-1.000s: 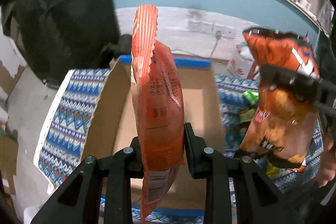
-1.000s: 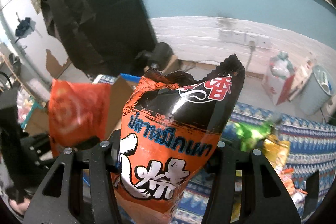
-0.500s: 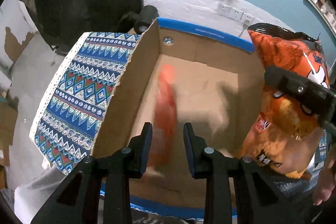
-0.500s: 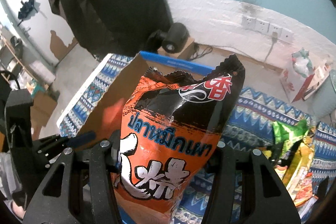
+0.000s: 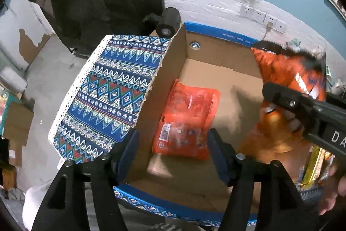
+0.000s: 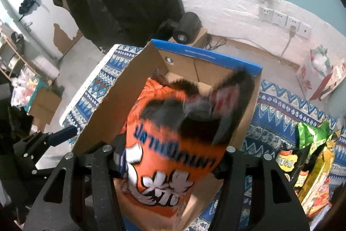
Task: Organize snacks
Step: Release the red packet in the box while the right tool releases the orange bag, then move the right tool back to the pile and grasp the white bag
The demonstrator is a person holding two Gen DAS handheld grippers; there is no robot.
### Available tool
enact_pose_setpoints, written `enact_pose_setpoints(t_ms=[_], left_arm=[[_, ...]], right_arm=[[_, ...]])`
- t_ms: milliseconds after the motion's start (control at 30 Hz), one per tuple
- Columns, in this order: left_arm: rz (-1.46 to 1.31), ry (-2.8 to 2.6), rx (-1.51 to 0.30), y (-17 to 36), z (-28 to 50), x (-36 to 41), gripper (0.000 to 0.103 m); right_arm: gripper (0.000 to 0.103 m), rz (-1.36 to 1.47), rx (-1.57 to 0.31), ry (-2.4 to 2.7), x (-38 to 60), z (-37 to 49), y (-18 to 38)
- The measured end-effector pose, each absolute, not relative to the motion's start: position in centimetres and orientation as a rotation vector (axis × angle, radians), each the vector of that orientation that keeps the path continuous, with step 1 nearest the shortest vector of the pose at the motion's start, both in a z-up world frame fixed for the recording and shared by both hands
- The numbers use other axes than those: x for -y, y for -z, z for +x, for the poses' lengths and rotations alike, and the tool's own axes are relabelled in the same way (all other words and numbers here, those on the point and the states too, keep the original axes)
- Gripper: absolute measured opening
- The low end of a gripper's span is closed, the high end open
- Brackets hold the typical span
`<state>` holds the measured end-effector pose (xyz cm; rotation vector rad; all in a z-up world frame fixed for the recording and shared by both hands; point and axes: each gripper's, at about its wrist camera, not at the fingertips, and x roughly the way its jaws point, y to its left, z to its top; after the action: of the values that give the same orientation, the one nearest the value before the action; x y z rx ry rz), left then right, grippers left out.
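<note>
Red snack pack (image 5: 186, 120) flat in box (image 5: 216, 51), below opened left gripper (image 5: 173, 149).

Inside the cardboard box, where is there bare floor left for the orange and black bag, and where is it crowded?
The cardboard box has bare floor beyond and right of the red packet, up to the far wall. The packet fills the near-left part, by the left wall. Outside, the snack pile crowds the cloth on the right. The orange and black bag hangs between the right gripper jaws.

both wrist views steeply down, sharing box (image 5: 218, 53)
</note>
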<state>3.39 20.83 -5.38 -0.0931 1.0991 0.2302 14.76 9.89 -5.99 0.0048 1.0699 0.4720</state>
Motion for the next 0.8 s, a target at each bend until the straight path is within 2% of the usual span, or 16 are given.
enact_pose_setpoints(t_ms=[133,400,800], left_arm=[[-0.121,-0.208,-1.069,4.7,3.3,-20.8,0.066],[-0.136,-0.135,-1.022,3.5,3.2,-18.8,0.067],[-0.072,-0.024,-0.998,2.7,3.0,-13.6,0.067]], right_arm=[[0.08,0.019,-1.045,-0.452,-9.3,14.6,5.3],[0.083,-0.03,-0.961,-0.36,-6.3,13.3,2.7],[0.084,-0.129,-0.934,-0.244,0.6,10.7,1.7]])
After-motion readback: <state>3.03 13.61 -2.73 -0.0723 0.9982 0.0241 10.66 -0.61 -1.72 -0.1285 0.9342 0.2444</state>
